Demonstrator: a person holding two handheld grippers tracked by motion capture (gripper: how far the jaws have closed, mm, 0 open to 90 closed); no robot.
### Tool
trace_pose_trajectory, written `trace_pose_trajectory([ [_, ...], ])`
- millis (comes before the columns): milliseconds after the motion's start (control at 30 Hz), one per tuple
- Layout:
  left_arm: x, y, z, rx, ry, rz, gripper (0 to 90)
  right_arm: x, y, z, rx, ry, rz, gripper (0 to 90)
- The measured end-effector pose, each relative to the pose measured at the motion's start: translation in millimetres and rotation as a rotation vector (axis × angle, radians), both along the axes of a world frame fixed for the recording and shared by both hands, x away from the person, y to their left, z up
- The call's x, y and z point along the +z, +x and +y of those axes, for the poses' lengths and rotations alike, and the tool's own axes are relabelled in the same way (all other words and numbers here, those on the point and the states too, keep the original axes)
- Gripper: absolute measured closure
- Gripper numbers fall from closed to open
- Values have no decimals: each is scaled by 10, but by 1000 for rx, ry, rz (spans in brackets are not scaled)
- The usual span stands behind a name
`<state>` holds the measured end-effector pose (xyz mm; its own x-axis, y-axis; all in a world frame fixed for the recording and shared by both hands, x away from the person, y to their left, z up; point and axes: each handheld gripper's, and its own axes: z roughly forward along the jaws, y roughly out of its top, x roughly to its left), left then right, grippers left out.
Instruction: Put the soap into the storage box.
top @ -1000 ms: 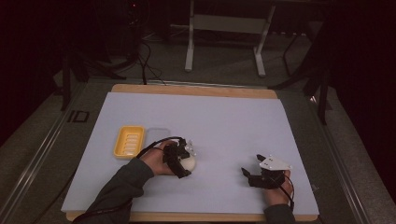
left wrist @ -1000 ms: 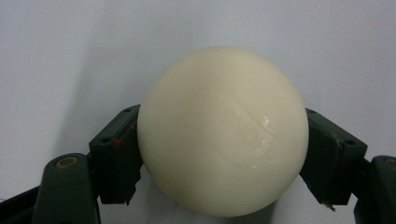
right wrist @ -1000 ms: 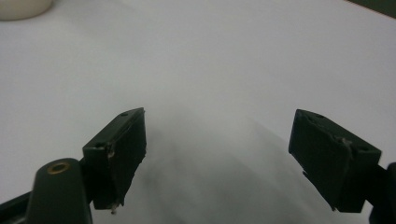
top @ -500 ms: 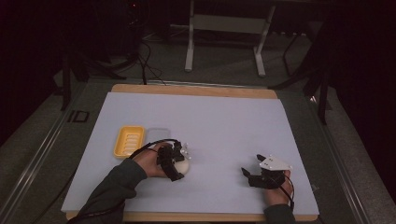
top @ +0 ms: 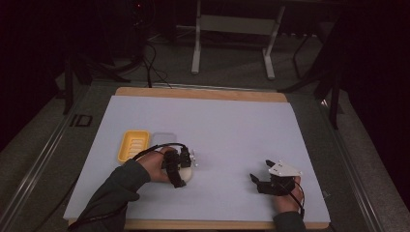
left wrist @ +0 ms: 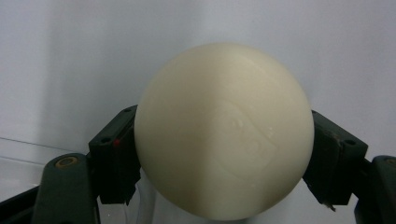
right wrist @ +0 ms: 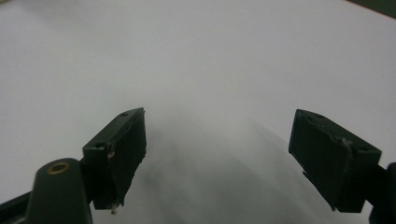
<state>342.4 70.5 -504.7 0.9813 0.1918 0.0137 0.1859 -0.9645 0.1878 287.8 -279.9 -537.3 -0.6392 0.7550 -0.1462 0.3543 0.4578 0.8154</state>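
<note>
Soap bar [left wrist: 223, 130], cream and rounded, sits pinched between the left gripper [top: 180, 166]'s jaws just right of the yellow soap dish [top: 133, 146], probably headed there, while the right gripper [top: 263, 182] waits spread and empty on the white table sheet [top: 232, 125].

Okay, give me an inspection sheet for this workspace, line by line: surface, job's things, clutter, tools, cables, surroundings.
Surface: white sheet on a wooden table, bare in the middle.
Job's things: cream soap bar clamped in the left tool; yellow soap dish beside it, with a clear lid.
Clutter: nothing seen.
Tools: left tool shut on the soap; right tool open, holding nothing.
Cables: black cable loops from the left tool.
Surroundings: dark floor, metal stand legs.
</note>
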Motion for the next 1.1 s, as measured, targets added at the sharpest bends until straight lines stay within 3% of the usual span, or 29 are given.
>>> trace_pose_trajectory([
  [133,8,20,-57,-5,45,15,241,0,-1,-1,0,2,-1,188],
  [567,20,19,-78,-44,69,9,246,0,1,-2,1,3,-1,188],
  [1100,119,26,-43,-40,50,10,247,0,2,-2,0,3,0,188],
])
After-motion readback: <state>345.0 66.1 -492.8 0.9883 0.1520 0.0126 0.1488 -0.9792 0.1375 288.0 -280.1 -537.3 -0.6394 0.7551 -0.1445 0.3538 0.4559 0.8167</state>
